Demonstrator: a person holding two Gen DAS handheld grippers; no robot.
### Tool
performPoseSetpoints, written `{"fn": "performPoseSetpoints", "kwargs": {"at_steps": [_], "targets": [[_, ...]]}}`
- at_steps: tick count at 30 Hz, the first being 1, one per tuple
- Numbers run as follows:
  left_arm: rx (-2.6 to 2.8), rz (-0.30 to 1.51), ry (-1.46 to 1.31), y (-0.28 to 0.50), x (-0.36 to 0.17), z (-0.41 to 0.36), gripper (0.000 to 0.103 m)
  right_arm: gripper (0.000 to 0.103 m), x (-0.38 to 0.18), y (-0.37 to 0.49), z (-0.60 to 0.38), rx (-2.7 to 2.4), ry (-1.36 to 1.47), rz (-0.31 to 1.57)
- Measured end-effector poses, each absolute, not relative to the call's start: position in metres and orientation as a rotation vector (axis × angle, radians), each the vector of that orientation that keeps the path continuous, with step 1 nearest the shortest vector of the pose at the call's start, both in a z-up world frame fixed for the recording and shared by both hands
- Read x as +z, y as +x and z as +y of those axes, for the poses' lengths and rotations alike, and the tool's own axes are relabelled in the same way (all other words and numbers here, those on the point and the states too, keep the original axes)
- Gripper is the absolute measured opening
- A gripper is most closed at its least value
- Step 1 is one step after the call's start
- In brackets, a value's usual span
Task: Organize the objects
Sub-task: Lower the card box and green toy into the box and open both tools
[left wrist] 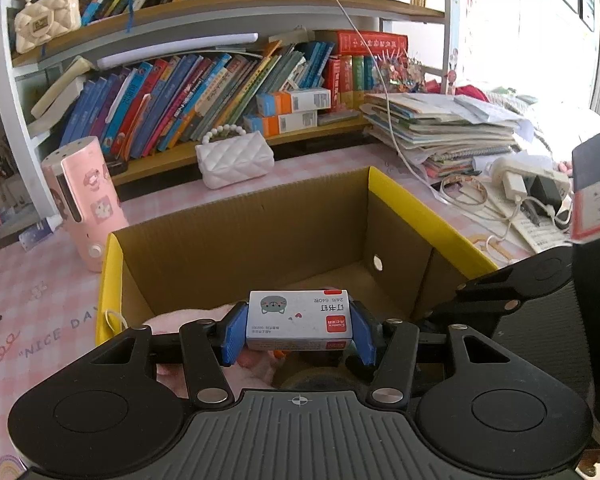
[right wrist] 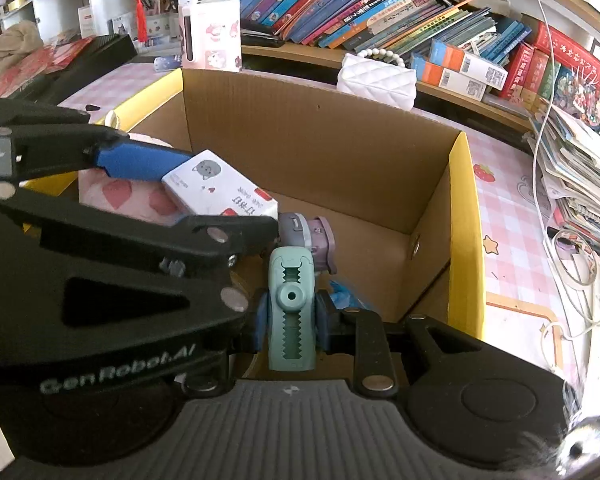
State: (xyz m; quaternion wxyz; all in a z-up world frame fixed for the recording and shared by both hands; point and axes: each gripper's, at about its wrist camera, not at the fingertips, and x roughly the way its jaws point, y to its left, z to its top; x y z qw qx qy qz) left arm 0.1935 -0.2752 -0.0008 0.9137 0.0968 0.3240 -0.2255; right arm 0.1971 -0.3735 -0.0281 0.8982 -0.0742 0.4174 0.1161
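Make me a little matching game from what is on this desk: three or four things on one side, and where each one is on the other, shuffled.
Things:
1. staple box
2. teal tool
3. white quilted purse
4. pink cylinder

Places:
A. on the desk behind the cardboard box
B. in the right gripper
C. standing left of the cardboard box
D. in the left gripper

Pairs: 1-D, 2-B, 3-A, 4-C
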Motion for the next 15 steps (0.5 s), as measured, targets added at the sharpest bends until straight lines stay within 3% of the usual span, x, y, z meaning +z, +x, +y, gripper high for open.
{"fn": "performPoseSetpoints", "kwargs": {"at_steps": [8,12,15], "targets": [[-0.446,0.655,0.157,0.179,0.006,-0.267,0.054,0.025,-0.022,0.188,-0.375,0.220,-0.128,0.832],[-0.441,0.611,0.144,0.165,0.015,-0.262,0.063,0.028,-0.015,0.178,-0.377,0.195,-0.113,0.802],[-0.438,0.571,0.124,0.152,0.026,-0.255,0.064,0.030,-0.006,0.167,-0.380,0.164,-0.092,0.774]]}}
